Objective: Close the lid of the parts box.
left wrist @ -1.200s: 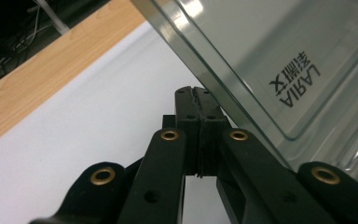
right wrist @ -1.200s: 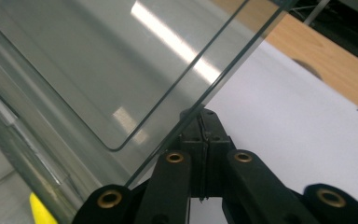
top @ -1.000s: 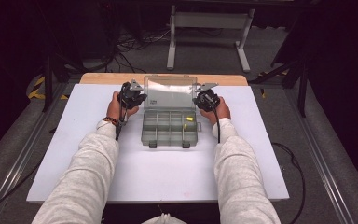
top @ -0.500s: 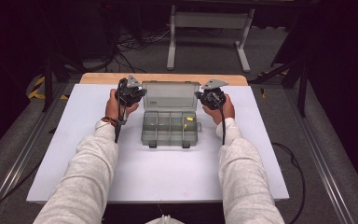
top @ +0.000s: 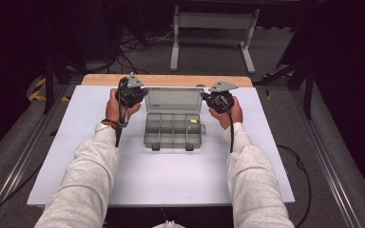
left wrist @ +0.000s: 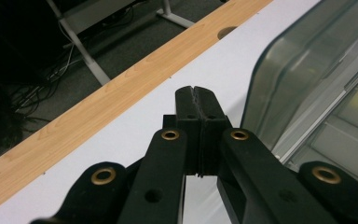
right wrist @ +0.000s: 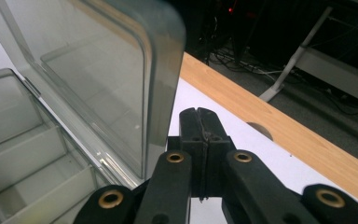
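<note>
Clear grey plastic compartment box (top: pixel 173 130) sits mid-way across the white board (top: pixel 76 156), toward its far edge. Its hinged transparent lid (top: pixel 173 100) stands raised at the box's far side. A small yellow piece (top: pixel 193 121) lies in a far-right compartment of the box. Your left gripper (top: pixel 140 97) is just beside the lid's left edge, jaws pressed together on nothing. Your right gripper (top: pixel 208 98) is just beside the lid's right edge, jaws likewise together and empty. Beyond the box, a light wooden table strip (top: pixel 171 80) borders the board. Past that, a white metal stand (top: pixel 211 28) and cables on the floor.
</note>
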Available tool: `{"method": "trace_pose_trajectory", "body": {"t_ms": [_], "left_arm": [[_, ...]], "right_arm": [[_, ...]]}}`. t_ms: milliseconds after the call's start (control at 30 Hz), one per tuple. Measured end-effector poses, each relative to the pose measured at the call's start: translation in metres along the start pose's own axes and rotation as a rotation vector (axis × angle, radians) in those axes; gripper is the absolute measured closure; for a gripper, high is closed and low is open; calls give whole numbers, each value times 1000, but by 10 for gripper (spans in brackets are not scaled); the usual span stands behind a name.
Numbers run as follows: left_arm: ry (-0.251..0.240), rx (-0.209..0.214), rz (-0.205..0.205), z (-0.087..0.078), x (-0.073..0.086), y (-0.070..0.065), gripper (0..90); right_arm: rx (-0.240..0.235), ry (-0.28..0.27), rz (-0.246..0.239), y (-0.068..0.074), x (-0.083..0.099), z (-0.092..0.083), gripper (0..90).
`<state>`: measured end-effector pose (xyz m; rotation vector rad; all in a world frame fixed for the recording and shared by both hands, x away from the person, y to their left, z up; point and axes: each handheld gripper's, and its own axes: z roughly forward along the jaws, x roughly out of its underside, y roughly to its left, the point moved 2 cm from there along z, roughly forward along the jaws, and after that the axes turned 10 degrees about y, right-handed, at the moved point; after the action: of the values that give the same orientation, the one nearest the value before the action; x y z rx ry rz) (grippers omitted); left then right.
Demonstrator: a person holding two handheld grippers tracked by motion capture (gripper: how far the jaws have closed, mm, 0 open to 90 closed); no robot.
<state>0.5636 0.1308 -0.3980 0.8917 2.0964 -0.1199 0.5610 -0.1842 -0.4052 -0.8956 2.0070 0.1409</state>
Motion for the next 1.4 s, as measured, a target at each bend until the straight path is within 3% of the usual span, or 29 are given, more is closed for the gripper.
{"method": "trace_pose_trajectory", "body": {"t_ms": [700,800,1000,1400], "left_arm": [[20,-8,84,-17,1,-7,898],[19,7,87,-19,1,-9,898],[21,6,128,-27,-1,-12,898],[33,1,168,-32,-1,-17,898]], "right_arm": [[15,-39,-45,10,-9,-26,900],[11,-46,-46,11,-10,-28,900],[13,-60,-53,17,-13,-34,900],[45,-49,-75,26,-9,-40,900]]}}
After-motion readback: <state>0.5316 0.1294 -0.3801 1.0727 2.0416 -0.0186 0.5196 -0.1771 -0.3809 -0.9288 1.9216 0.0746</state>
